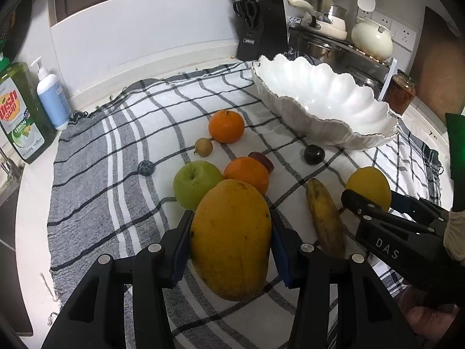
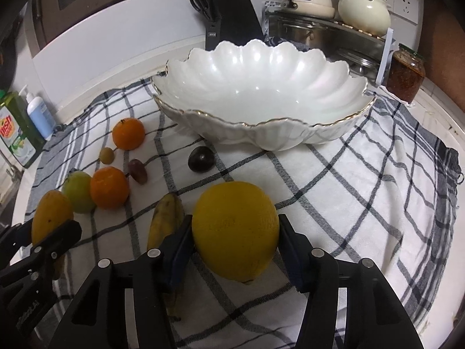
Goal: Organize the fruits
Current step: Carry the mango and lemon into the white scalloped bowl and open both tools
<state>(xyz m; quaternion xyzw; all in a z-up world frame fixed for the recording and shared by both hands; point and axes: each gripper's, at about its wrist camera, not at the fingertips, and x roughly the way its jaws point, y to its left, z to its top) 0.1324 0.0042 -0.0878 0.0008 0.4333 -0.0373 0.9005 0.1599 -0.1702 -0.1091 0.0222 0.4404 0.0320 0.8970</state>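
Note:
My left gripper [image 1: 231, 229] is shut on a yellow mango [image 1: 231, 238]; the mango also shows in the right wrist view [image 2: 51, 218]. My right gripper [image 2: 235, 232] is shut on a yellow lemon [image 2: 235, 228]; the lemon also shows in the left wrist view [image 1: 369, 187]. On the checked cloth [image 2: 348, 180] lie a banana [image 1: 325, 218], a green apple [image 1: 196, 186], two oranges [image 1: 226, 126] [image 1: 247, 173], a dark plum [image 1: 314, 154], a blueberry [image 1: 146, 168], a small brown fruit [image 1: 203, 147] and a red fruit [image 1: 263, 158]. A white scalloped bowl [image 2: 255, 133] stands empty behind them.
Dish soap [image 1: 20, 113] and a pump bottle [image 1: 52, 99] stand at the far left. A knife block [image 1: 261, 29], pots and a kettle [image 1: 372, 39] on a rack line the back. A jar [image 2: 405, 71] stands right of the bowl.

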